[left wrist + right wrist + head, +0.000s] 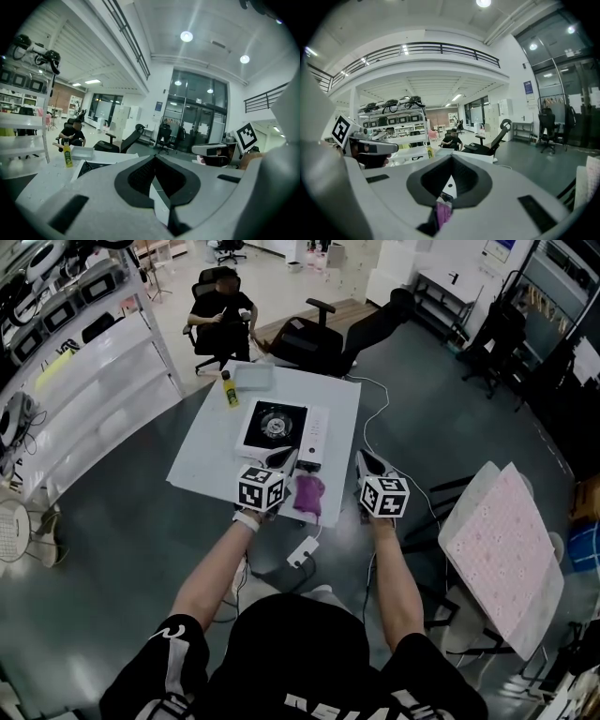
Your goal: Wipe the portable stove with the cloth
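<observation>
Reaching forward over the near edge of the white table (202, 460), both forearms run side by side, each hand behind its marker cube. Left gripper (284, 457): tilted slightly downward, jaws closed together with nothing between them. Its tips lie at the near edge of the portable stove (275, 426); contact cannot be confirmed. Cloth (308, 494): purple, bunched, lying at the table's near edge between the two grippers, just beside the left one, gripped by neither. Right gripper (367, 460): tilted slightly downward, jaws closed and empty, at the table's right edge, apart from the stove. Beyond the stove stand a yellow bottle (228, 391) and a clear tray (253, 378). A white cable (386, 401) trails off the right side. Farther back, a seated person (220, 310) occupies an office chair.
</observation>
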A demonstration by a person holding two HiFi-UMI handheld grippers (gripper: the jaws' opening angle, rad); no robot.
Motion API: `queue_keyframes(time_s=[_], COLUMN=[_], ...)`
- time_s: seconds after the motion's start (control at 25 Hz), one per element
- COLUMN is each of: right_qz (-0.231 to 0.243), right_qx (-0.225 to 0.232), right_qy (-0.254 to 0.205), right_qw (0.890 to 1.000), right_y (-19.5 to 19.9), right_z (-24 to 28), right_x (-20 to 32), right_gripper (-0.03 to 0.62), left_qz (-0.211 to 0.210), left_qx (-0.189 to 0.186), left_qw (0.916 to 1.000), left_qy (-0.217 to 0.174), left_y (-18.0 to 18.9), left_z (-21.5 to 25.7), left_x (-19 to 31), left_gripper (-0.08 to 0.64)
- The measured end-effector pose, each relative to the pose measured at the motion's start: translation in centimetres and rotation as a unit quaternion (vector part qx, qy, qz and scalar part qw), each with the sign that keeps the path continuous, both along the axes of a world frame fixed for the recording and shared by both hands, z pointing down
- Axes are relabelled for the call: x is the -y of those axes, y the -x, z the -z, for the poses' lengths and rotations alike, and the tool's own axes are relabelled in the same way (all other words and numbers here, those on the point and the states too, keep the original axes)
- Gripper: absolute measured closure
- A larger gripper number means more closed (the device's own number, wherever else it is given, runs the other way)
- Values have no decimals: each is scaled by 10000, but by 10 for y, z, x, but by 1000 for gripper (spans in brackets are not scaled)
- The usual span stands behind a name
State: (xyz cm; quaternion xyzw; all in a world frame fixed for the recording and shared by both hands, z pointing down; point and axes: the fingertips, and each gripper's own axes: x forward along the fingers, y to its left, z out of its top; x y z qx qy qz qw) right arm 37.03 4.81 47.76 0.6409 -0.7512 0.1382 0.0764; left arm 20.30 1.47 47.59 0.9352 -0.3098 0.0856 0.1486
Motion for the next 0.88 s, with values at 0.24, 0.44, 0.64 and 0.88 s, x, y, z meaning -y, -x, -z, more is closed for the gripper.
queue_keyframes(time_s=[0.24,0.44,0.64,0.88], right_qz=[10,48,102,128], right_qx=[30,51,49,26], right_qy=[23,65,72,118], right_qw=[10000,10000,9999,9998], right_y=[1,5,8,11], right_z=[-6,-7,-11,-14], right_x=[-4,-5,-3,1], right_gripper=[581,581,581,581], left_qz=[-44,-76,-34,-9], left_qx=[44,117,128,96], left_qw=[10000,9999,9999,9999], left_qy=[10,52,85,95], left_y=[0,2,6,9], left_z=[-4,-8,-12,-15], left_x=[-6,-9,-10,-7], left_gripper=[554,554,554,554])
